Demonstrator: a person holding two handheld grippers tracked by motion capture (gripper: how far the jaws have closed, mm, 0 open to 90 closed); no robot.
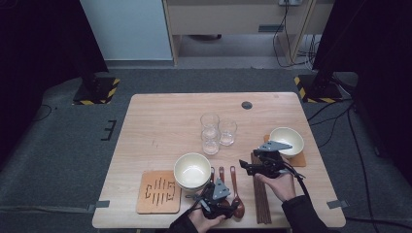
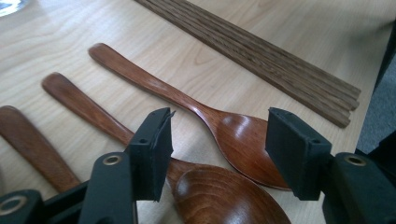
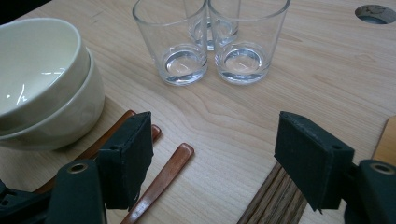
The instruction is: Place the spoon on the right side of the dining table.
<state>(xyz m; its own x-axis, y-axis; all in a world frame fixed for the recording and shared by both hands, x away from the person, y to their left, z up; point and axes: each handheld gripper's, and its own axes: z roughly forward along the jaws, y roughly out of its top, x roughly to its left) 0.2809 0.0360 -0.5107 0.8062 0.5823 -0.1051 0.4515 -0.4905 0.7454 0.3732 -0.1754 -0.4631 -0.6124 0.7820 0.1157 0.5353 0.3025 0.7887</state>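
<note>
High view: going left to right along the near edge of the table point(image 1: 160, 111), a slotted wooden trivet point(image 1: 158, 191) lies flat, then two stacked cream bowls point(image 1: 192, 171), then the left gripper point(image 1: 212, 198) over three wooden spoons point(image 1: 236, 194). The spoons lie side by side, long axes running away from the person, handles toward the far edge and bowls toward the near edge. Next comes a bundle of chopsticks point(image 1: 261, 194), parallel to the spoons, with the right gripper point(image 1: 252, 166) over its far end, and last a single cream bowl point(image 1: 287, 141) on a wooden mat. Three clear glasses point(image 1: 216, 132) stand close together behind the spoons.

Left gripper view: the jaws stand spread with nothing pinched; the bowl of the middle spoon point(image 2: 224, 196) lies below the gap and is cut off by the frame edge. The leftmost spoon's bowl is hidden behind the left jaw. The right spoon point(image 2: 187, 112) shows whole, just beside the chopsticks point(image 2: 261, 60).

Right gripper view: the jaws are spread wide and empty above the chopstick ends point(image 3: 275, 198), which the frame cuts off. Spoon handles point(image 3: 163, 179) lie near the stacked bowls point(image 3: 46, 88).
</note>
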